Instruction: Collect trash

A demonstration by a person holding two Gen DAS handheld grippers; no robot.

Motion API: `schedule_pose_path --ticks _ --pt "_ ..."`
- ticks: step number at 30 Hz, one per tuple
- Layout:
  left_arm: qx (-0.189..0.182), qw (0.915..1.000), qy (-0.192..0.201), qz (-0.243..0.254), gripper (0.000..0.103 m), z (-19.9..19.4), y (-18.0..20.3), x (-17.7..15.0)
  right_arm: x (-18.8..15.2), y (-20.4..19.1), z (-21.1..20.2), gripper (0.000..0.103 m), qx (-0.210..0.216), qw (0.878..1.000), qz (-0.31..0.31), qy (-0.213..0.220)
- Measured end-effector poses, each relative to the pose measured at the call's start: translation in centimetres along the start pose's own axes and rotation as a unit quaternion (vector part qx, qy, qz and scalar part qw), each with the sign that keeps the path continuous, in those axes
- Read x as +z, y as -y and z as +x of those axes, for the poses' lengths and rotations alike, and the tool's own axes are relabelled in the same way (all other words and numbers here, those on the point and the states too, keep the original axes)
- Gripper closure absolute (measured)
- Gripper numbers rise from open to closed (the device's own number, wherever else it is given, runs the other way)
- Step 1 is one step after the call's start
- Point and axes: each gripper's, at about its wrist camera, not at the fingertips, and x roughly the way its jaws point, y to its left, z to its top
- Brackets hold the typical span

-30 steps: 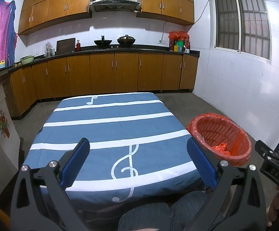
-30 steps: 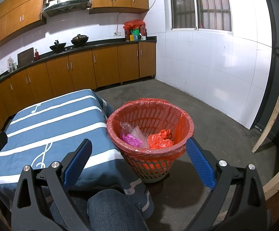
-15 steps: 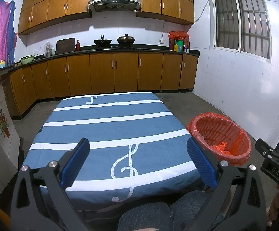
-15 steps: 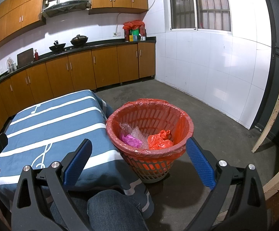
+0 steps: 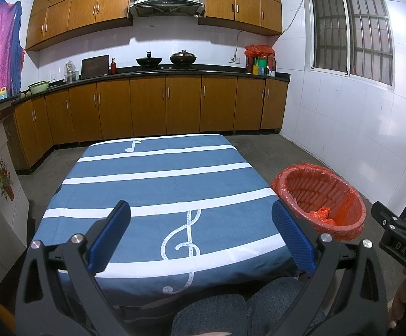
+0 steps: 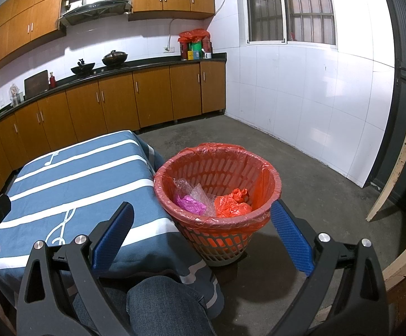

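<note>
Change over the last second: almost none; both views match the earlier frames but for a slight drift, so EARLIER items stand as they were. Left gripper (image 5: 200,238): jaws spread wide, nothing between them, over the near edge of the blue cloth-covered bench with white stripes and music notes (image 5: 158,179), whose top shows no loose item ahead of the jaws. Right gripper (image 6: 201,236): jaws likewise wide apart and empty, framing the red plastic lattice basket lined with a red bag (image 6: 261,168), which stands on the floor just beside the bench. Trash inside the basket: crumpled red plastic (image 6: 231,204), a magenta scrap (image 6: 189,203), clear film (image 6: 200,193). Judgement: collection looks finished or nearly so. Not determinable: the floor under and behind the bench; the basket's depths; the near bench edge, cut off by a denim-clad knee (image 6: 163,305).
</note>
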Motion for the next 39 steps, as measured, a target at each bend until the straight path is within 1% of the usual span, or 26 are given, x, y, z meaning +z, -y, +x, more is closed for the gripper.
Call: schedule_pose_path --ticks 39 --pt "0.002 1.0 -0.004 -0.001 0.004 0.2 -0.07 -0.43 0.13 0.18 0.04 0.006 0.0 1.0 0.0 -0.001"
